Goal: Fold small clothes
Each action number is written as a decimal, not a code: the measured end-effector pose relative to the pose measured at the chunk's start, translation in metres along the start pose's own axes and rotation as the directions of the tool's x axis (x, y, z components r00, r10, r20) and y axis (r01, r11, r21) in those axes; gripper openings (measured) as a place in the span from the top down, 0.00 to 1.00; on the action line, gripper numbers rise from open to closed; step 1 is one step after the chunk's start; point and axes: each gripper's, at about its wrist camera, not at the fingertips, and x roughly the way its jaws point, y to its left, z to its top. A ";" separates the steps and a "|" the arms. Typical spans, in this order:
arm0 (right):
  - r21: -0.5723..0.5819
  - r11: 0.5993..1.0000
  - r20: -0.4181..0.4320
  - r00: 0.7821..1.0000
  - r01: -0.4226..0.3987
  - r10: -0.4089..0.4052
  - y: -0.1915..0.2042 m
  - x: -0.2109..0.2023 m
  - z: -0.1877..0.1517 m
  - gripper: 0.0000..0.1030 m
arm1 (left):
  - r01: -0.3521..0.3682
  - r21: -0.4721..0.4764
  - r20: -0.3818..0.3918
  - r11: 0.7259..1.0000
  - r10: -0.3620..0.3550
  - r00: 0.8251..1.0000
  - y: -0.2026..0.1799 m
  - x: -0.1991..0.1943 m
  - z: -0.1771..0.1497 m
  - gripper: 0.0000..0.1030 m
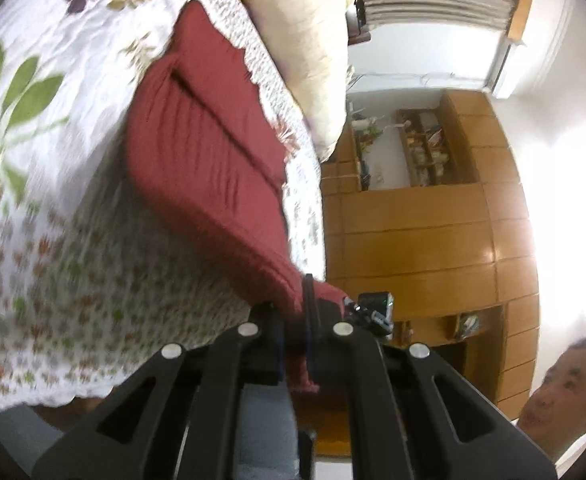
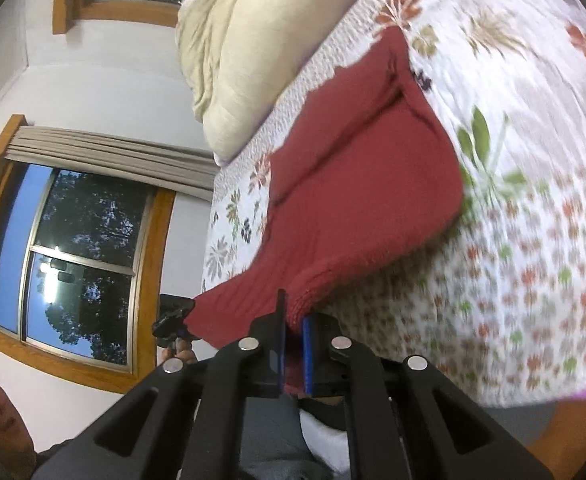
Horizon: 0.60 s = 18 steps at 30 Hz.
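Note:
A dark red knitted garment (image 1: 209, 148) lies stretched over the floral bedspread (image 1: 45, 80), its near edge lifted off the bed. My left gripper (image 1: 293, 312) is shut on one near corner of that edge. In the right wrist view the same red garment (image 2: 357, 184) runs from the bed down to my right gripper (image 2: 293, 320), which is shut on the other near corner between its blue-padded fingers (image 2: 308, 344). The left gripper (image 2: 173, 316) shows at the far end of the held edge, with a hand under it.
A cream pillow or duvet (image 2: 249, 48) lies at the head of the bed. Wooden cabinets (image 1: 421, 216) and a window with a curtain (image 2: 81, 240) line the room. A person (image 1: 569, 392) stands close by. Floor (image 2: 573, 432) shows past the bed's edge.

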 end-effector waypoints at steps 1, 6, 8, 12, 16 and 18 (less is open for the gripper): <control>-0.001 1.000 0.005 1.000 -0.001 0.001 -0.004 -0.006 0.007 0.94 | 0.020 -0.015 0.014 1.000 -0.019 1.000 0.001 0.001 0.007 0.95; 0.007 1.000 0.042 0.999 -0.002 0.002 -0.004 -0.001 0.045 0.94 | 0.042 -0.079 0.074 0.996 -0.036 0.997 0.013 0.004 0.050 0.95; 0.014 1.000 0.050 0.999 0.008 -0.009 -0.006 0.004 0.058 0.94 | 0.033 -0.090 0.081 0.995 -0.026 0.996 0.015 0.009 0.066 0.95; 0.047 0.999 0.076 0.997 0.025 -0.029 -0.017 0.015 0.094 0.94 | -0.015 -0.103 0.084 0.995 0.023 0.996 0.019 0.022 0.106 0.95; 0.079 0.996 0.082 0.995 0.043 -0.050 -0.032 0.034 0.128 0.94 | -0.055 -0.119 0.082 0.991 0.065 0.995 0.030 0.038 0.141 0.95; 0.090 0.994 0.078 0.994 0.065 -0.072 -0.039 0.045 0.139 0.94 | -0.075 -0.132 0.076 0.988 0.085 0.993 0.039 0.048 0.157 0.95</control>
